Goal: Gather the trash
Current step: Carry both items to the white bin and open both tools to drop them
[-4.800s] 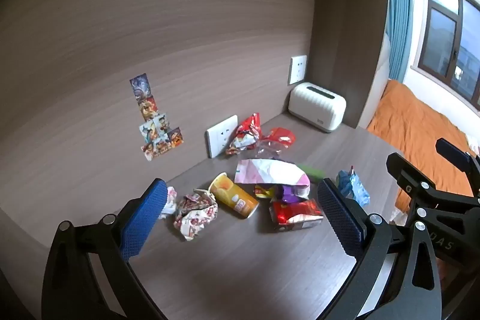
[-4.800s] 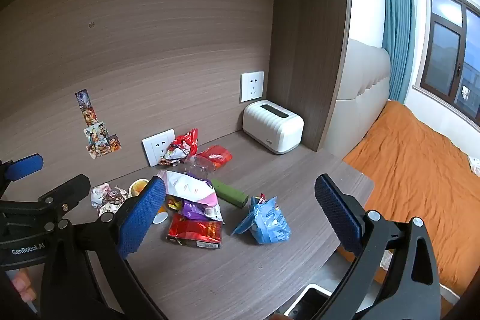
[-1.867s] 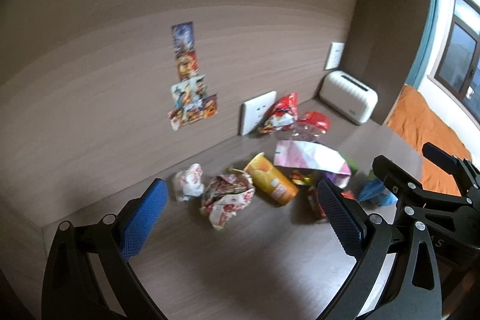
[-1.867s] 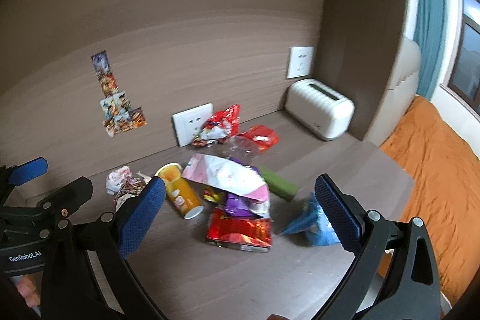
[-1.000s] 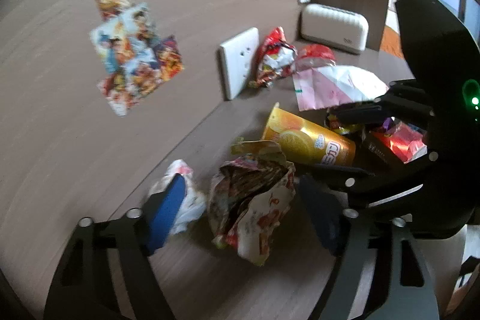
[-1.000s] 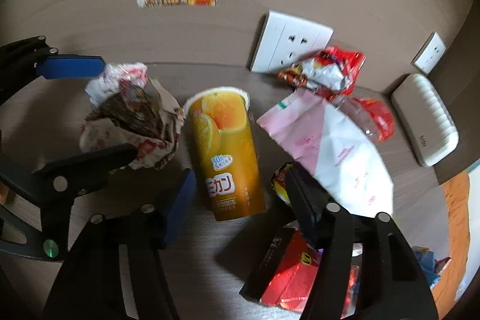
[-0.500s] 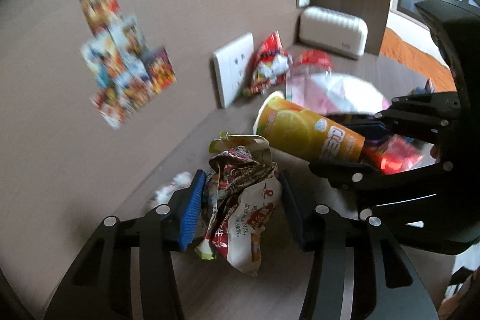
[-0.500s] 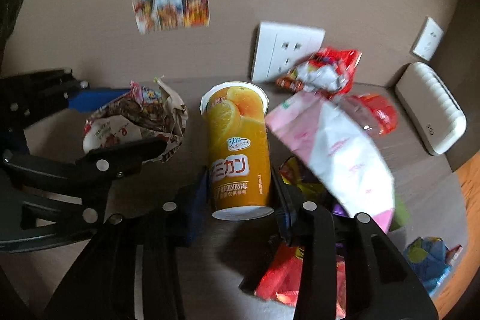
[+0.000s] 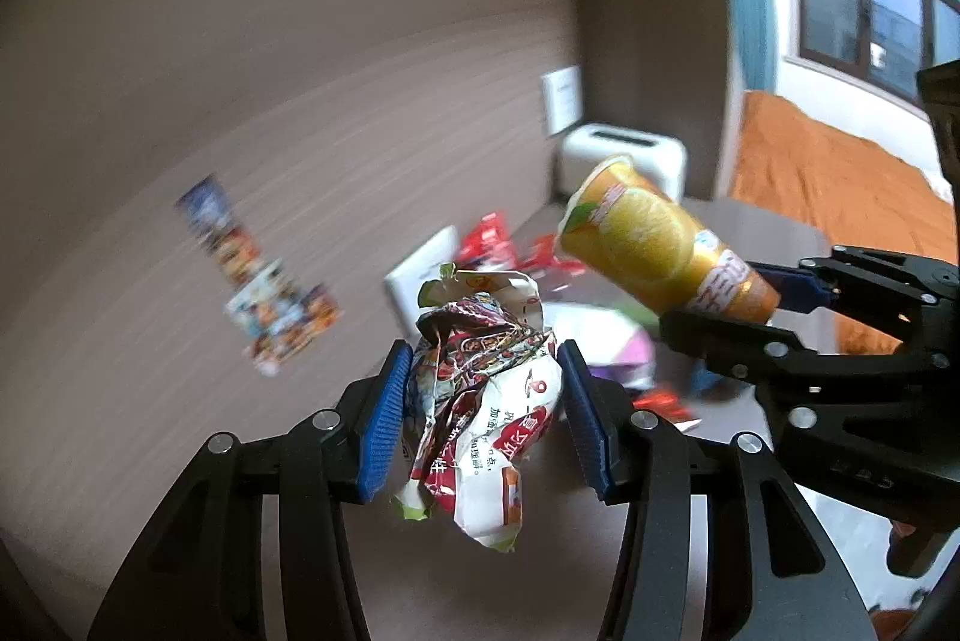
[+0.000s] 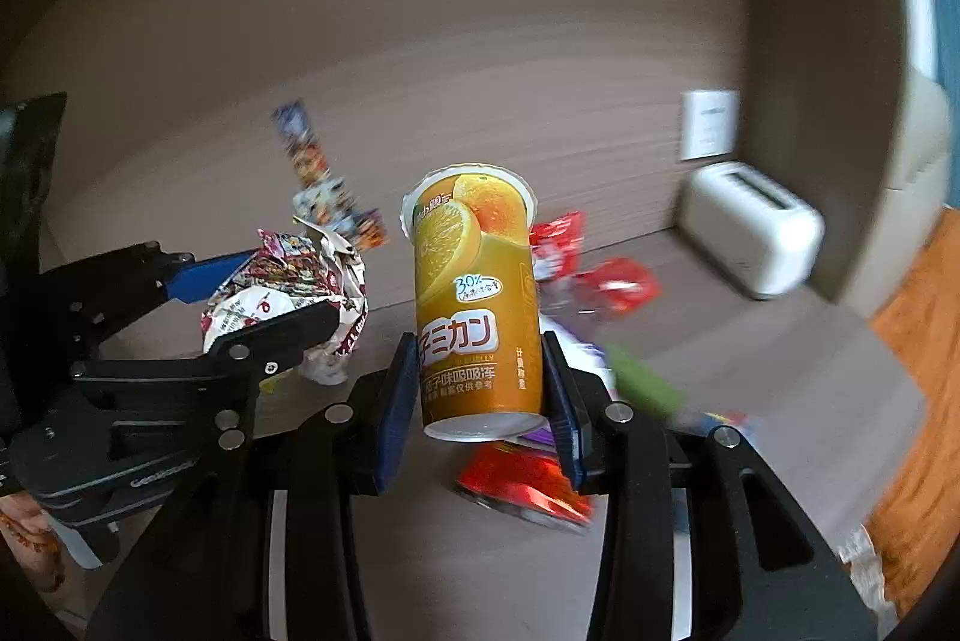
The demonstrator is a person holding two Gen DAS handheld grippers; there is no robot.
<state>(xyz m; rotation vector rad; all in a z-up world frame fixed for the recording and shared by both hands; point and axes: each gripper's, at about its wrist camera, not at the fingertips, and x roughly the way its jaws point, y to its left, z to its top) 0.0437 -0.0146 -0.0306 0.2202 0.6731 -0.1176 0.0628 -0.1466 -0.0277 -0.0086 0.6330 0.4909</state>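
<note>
My left gripper (image 9: 483, 395) is shut on a crumpled red-and-white snack wrapper (image 9: 480, 401) and holds it above the desk; it also shows at the left of the right wrist view (image 10: 282, 299). My right gripper (image 10: 480, 389) is shut on an orange drink cup (image 10: 474, 299), held upright and lifted; the cup also shows in the left wrist view (image 9: 660, 251), tilted, to the right of the wrapper. More trash lies on the desk: red wrappers (image 10: 618, 287), a red packet (image 10: 522, 485), a green piece (image 10: 642, 383).
A white toaster-like box (image 10: 750, 227) stands at the back right by a wall socket (image 10: 708, 125). Stickers (image 10: 312, 185) are on the wood wall. An orange bed (image 9: 840, 173) lies beyond the desk's right edge. Window at the far right.
Both grippers came down to the desk and shut, the left on the crumpled wrapper, the right on the orange cup. Both have lifted their items off the desk in the last half second.
</note>
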